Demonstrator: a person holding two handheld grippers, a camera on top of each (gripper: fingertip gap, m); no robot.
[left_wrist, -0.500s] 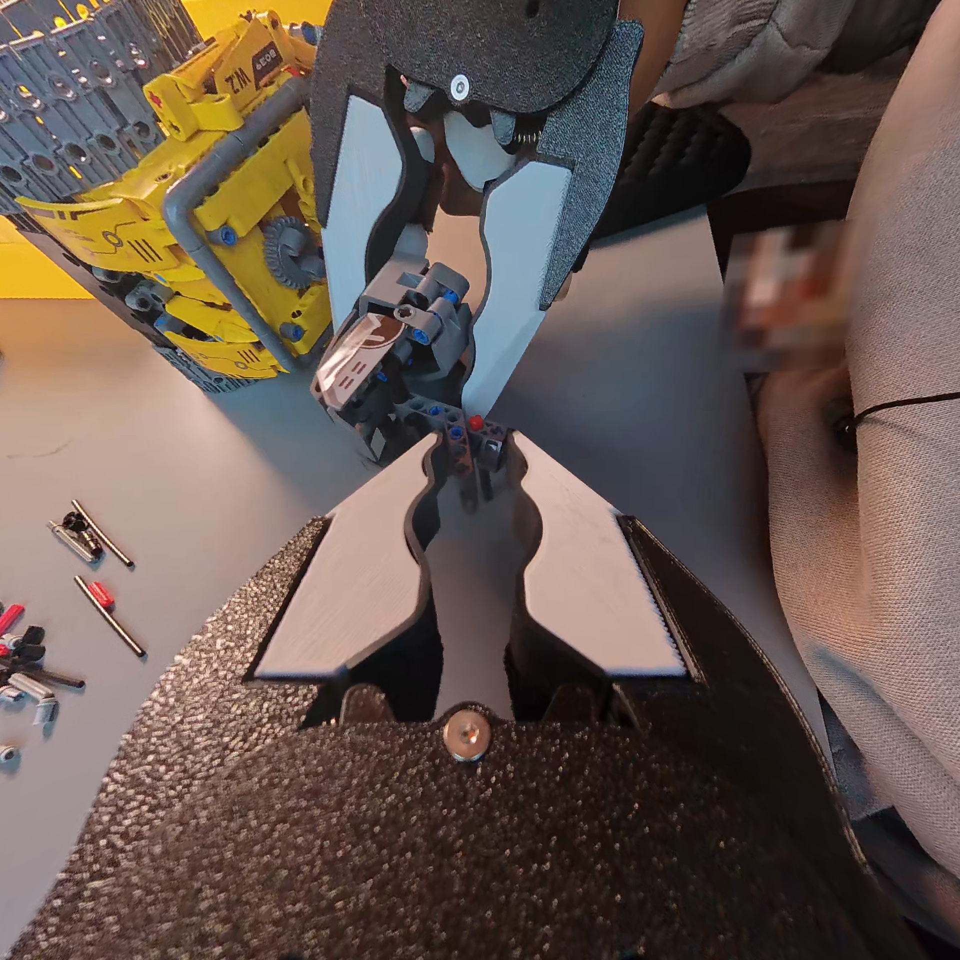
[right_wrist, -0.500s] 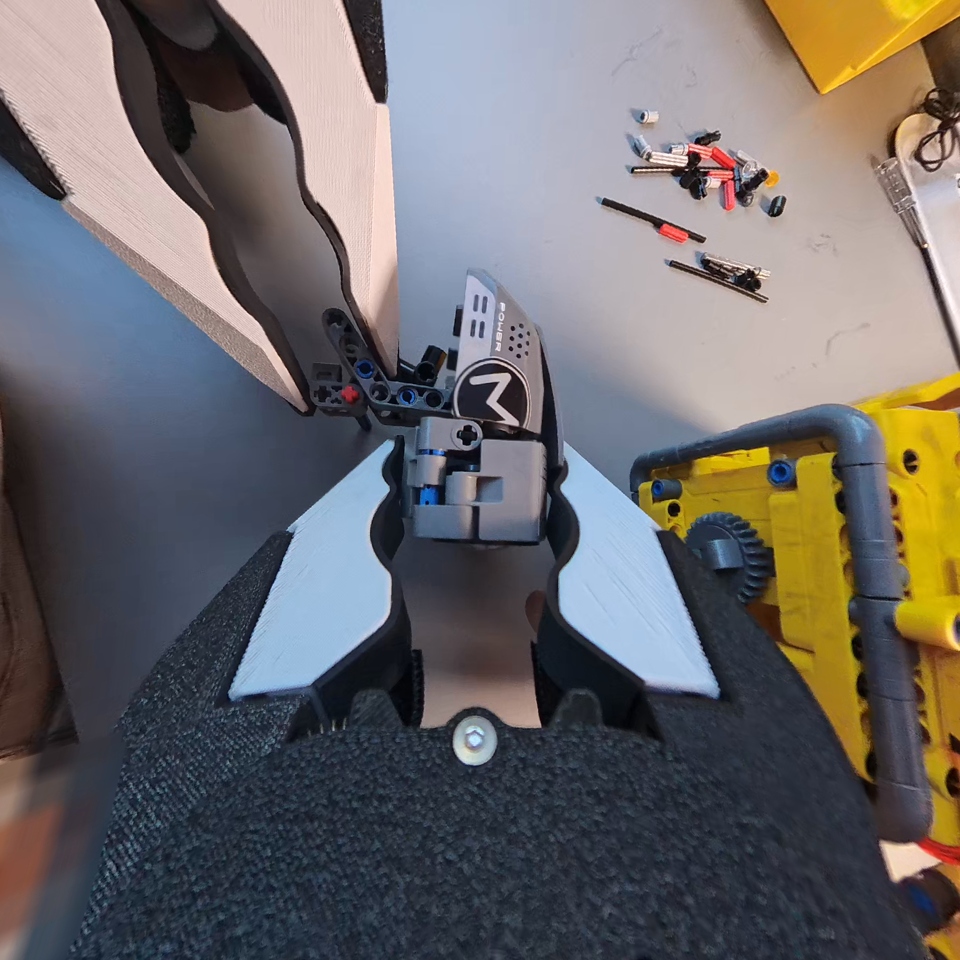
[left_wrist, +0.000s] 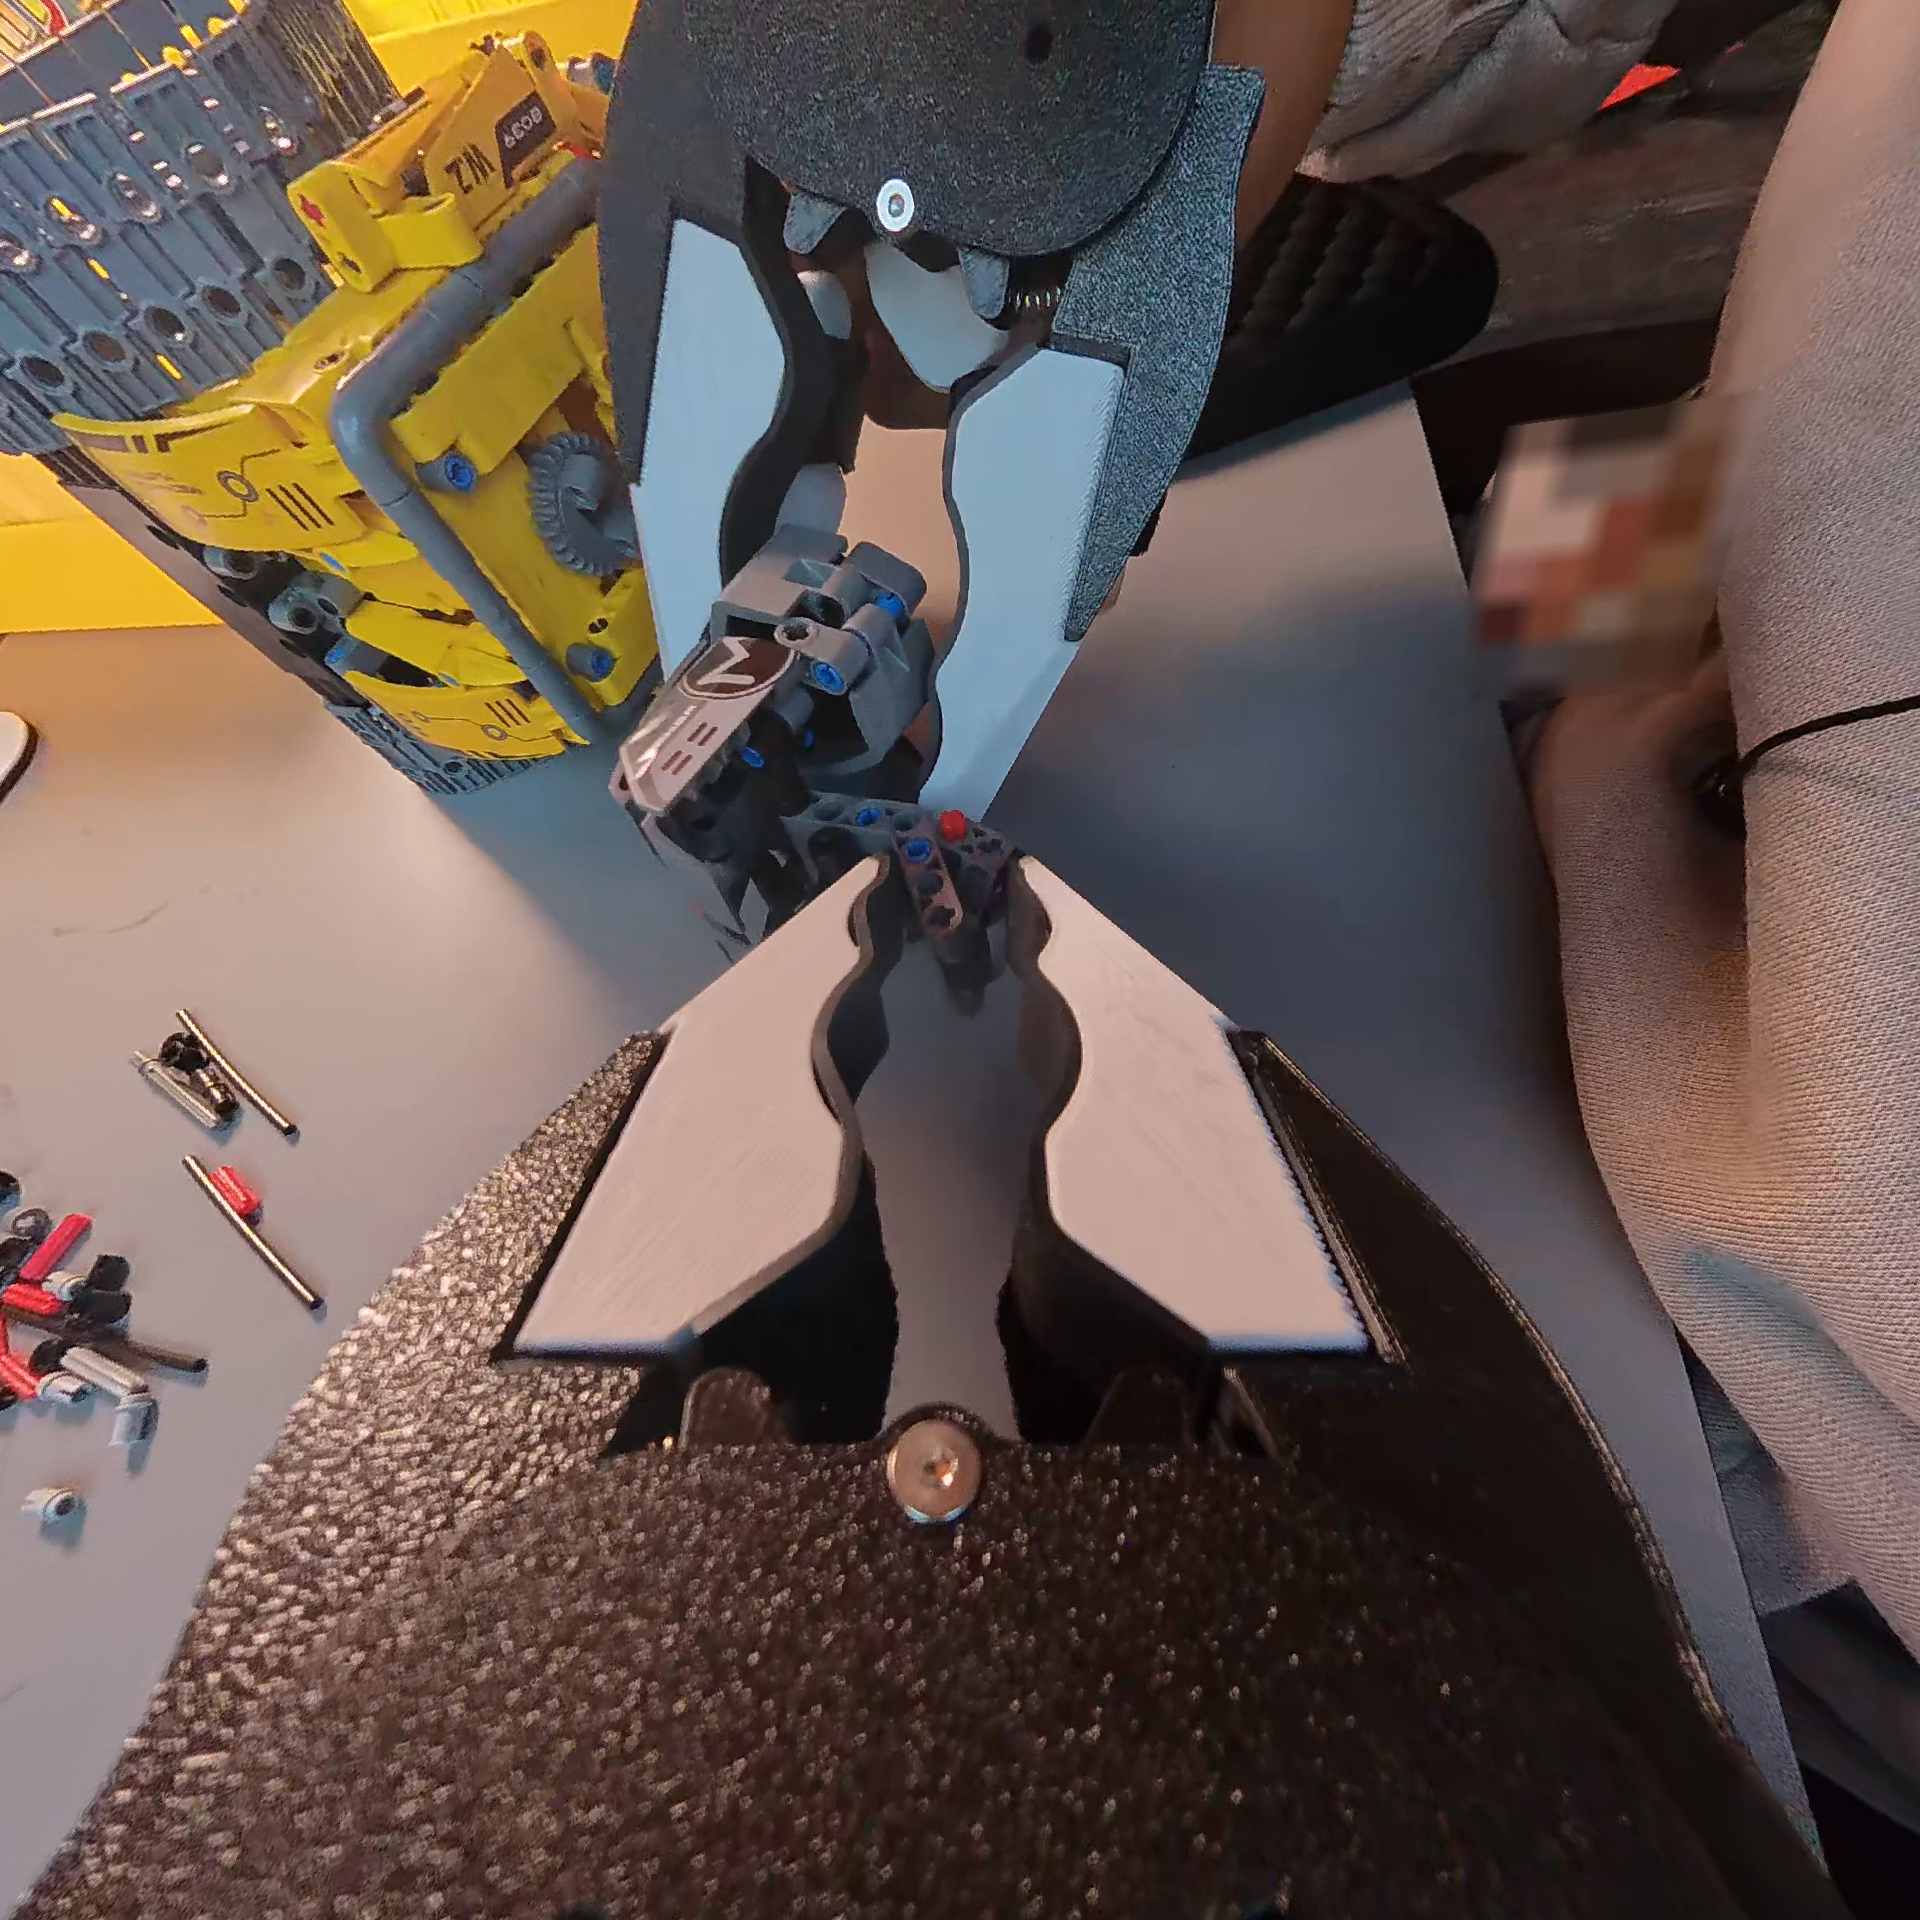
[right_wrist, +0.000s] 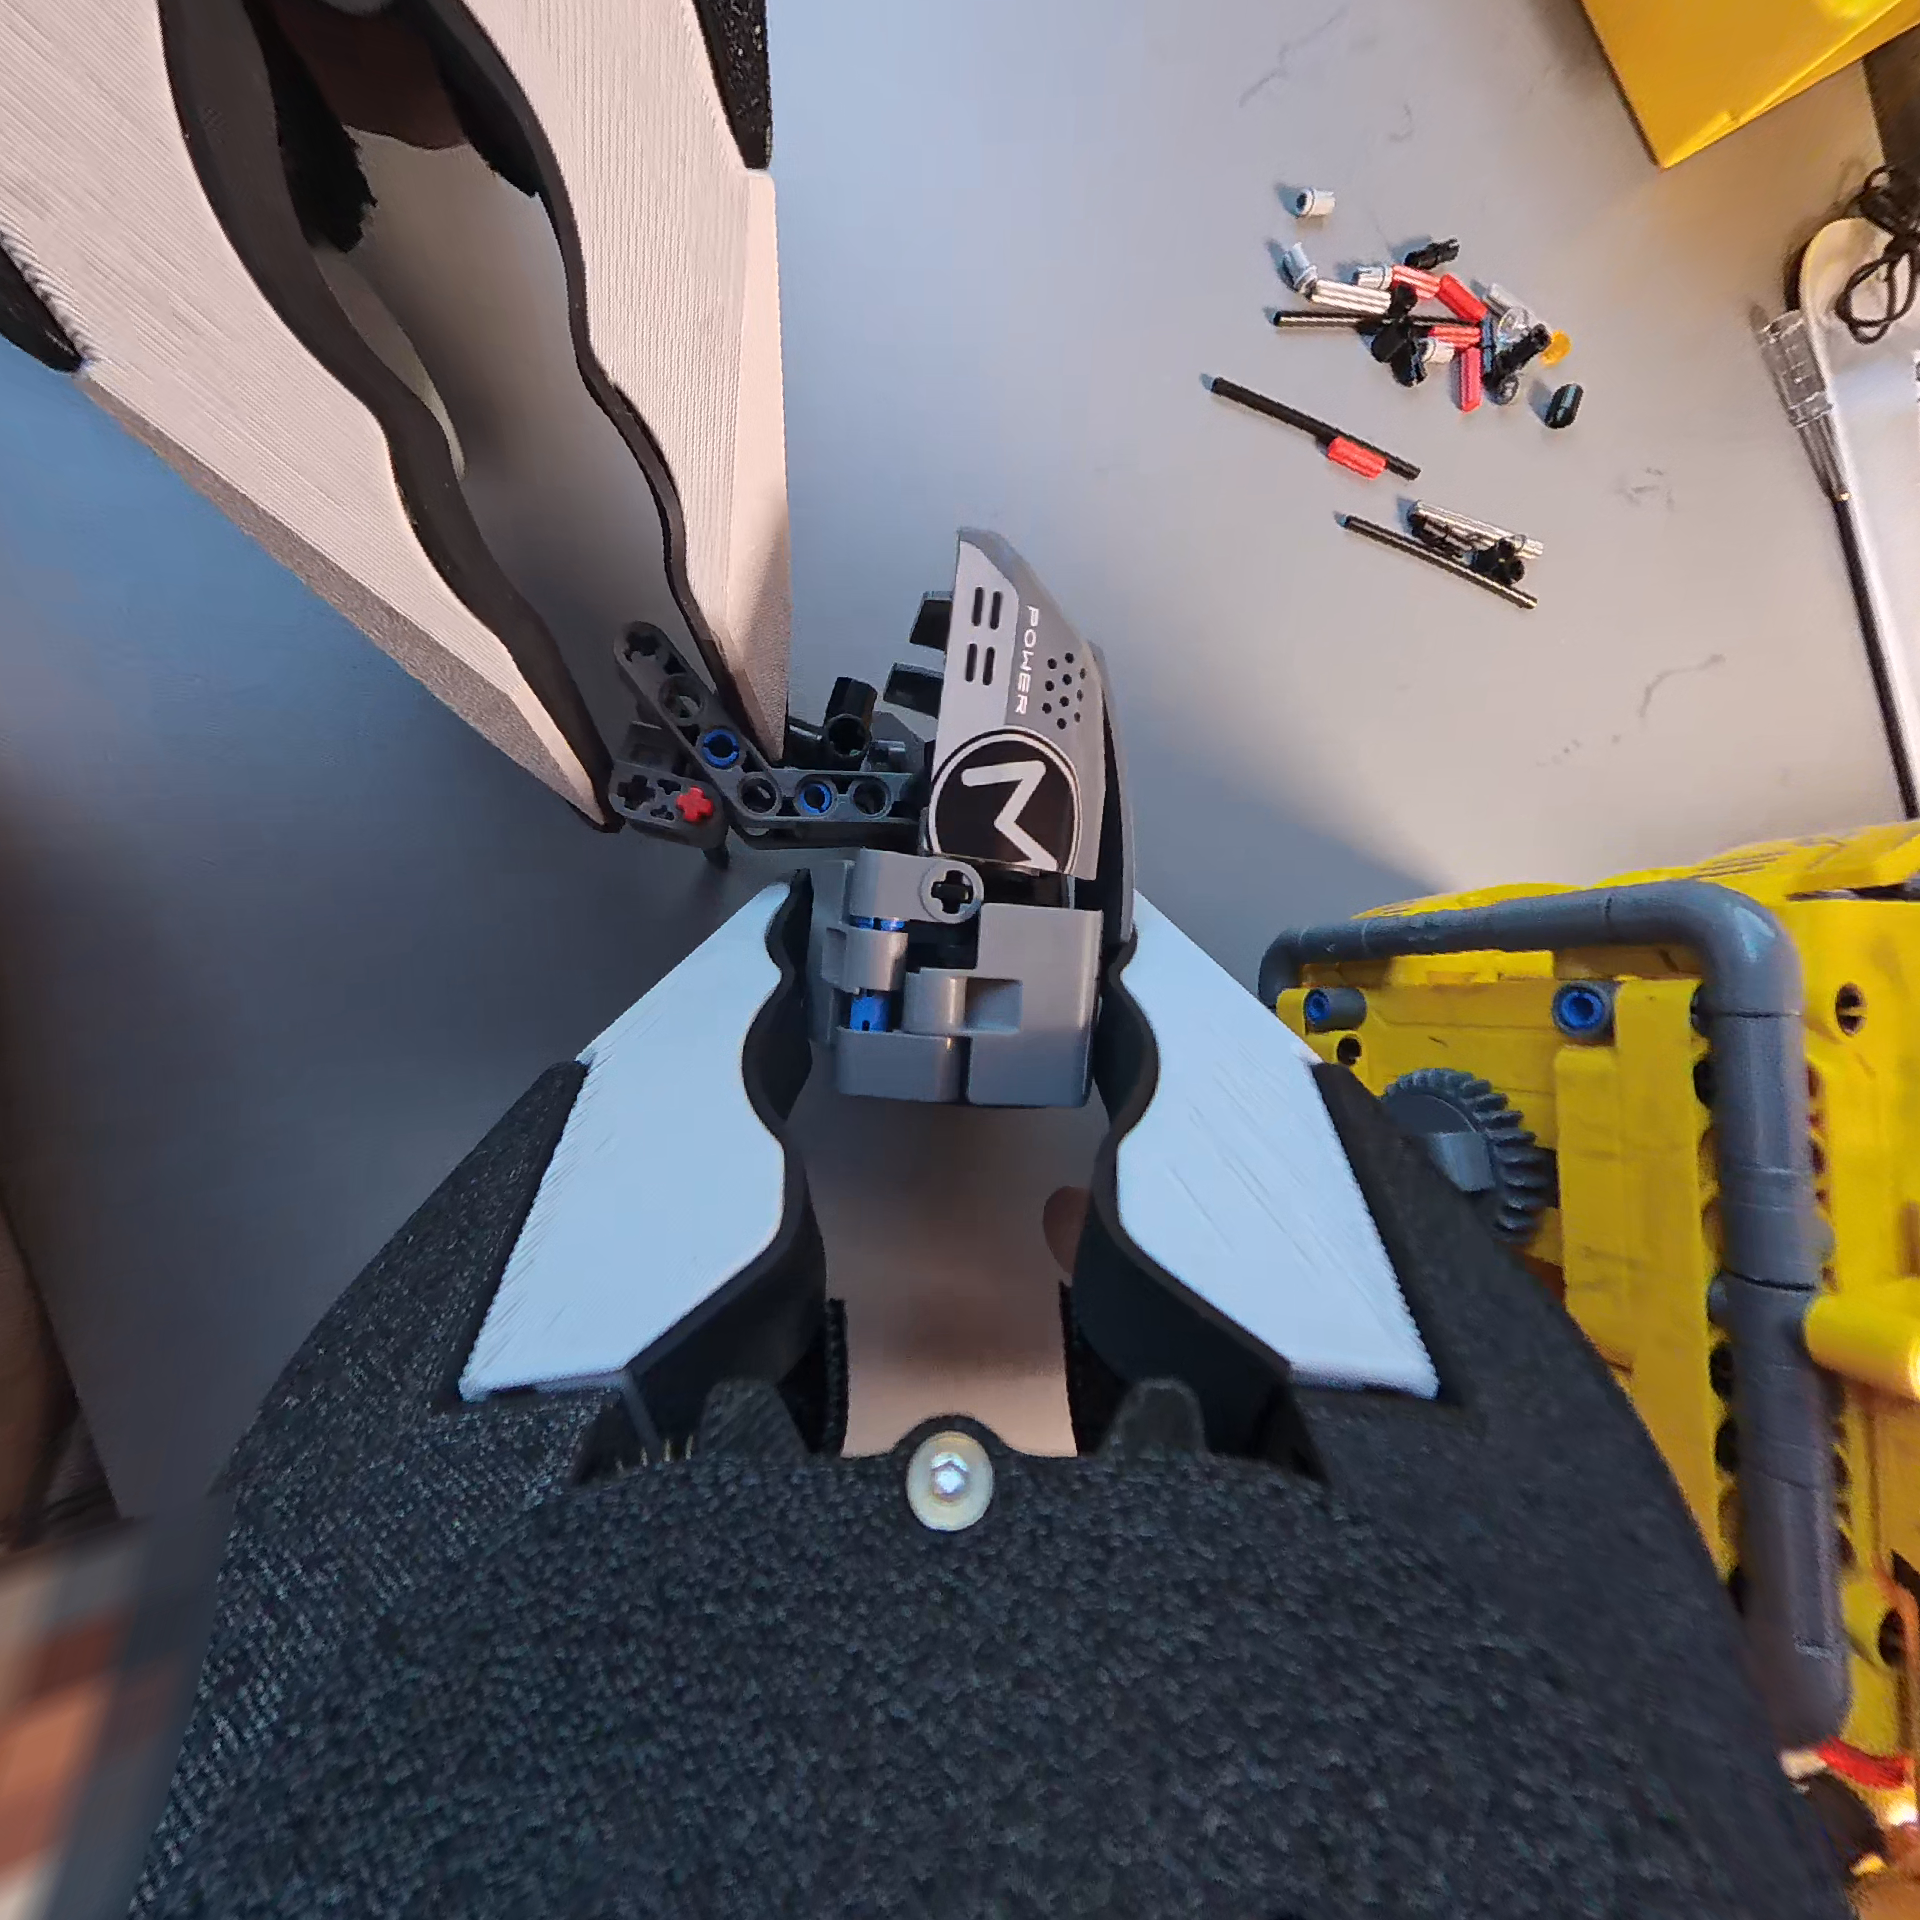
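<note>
A small brick assembly (left_wrist: 727, 675) with a curved grey panel, a grey block and a black angled beam (left_wrist: 928, 878) is held just above the grey table between both grippers. My left gripper (left_wrist: 948, 883) is shut on the black beam end, near a red pin. My right gripper (left_wrist: 826, 738) comes in from the far side, shut on the grey block. In the right wrist view my right gripper (right_wrist: 956, 914) clamps the grey block of the assembly (right_wrist: 1008, 800). The left gripper (right_wrist: 686, 769) pinches the beam (right_wrist: 800, 800) from the upper left.
A large yellow and grey brick vehicle model (left_wrist: 416, 416) stands close beside the right gripper, also in the right wrist view (right_wrist: 1662, 1143). Loose pins and axles (left_wrist: 83, 1299) (right_wrist: 1423, 322) lie on the grey table (left_wrist: 312, 883). A person's torso (left_wrist: 1818, 831) is close on the right. Some 5 cm of space lies between my two pairs of fingers.
</note>
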